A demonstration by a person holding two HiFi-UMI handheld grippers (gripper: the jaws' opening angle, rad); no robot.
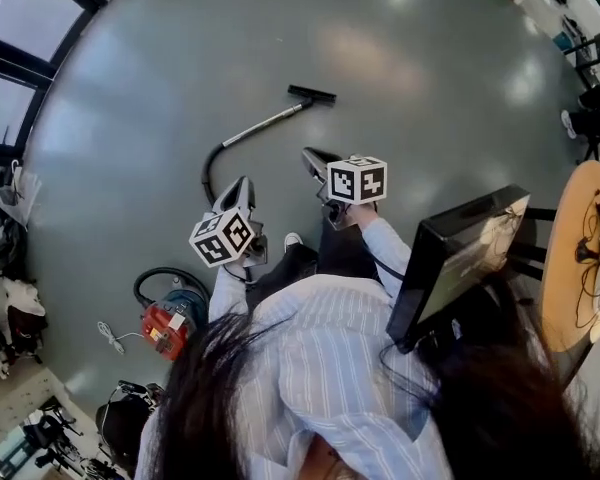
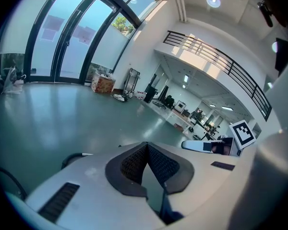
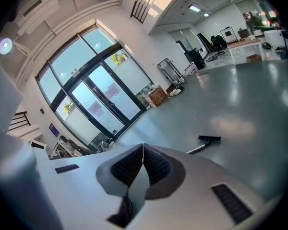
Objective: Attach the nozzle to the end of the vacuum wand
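Shut and empty, left gripper point(image 1: 244, 184) and right gripper point(image 1: 311, 155) hang well short of the nozzle point(image 1: 312, 95): likely light, stiff plastic, best pinched at its neck.

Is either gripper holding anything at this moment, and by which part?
Nothing is held. The left gripper and right gripper are both shut and empty; the wand and nozzle lie on the floor, away from both.

Glossy grey floor point(image 1: 400, 58), tall glazed doors point(image 3: 93, 97), railed balcony point(image 2: 216, 61) overhead.
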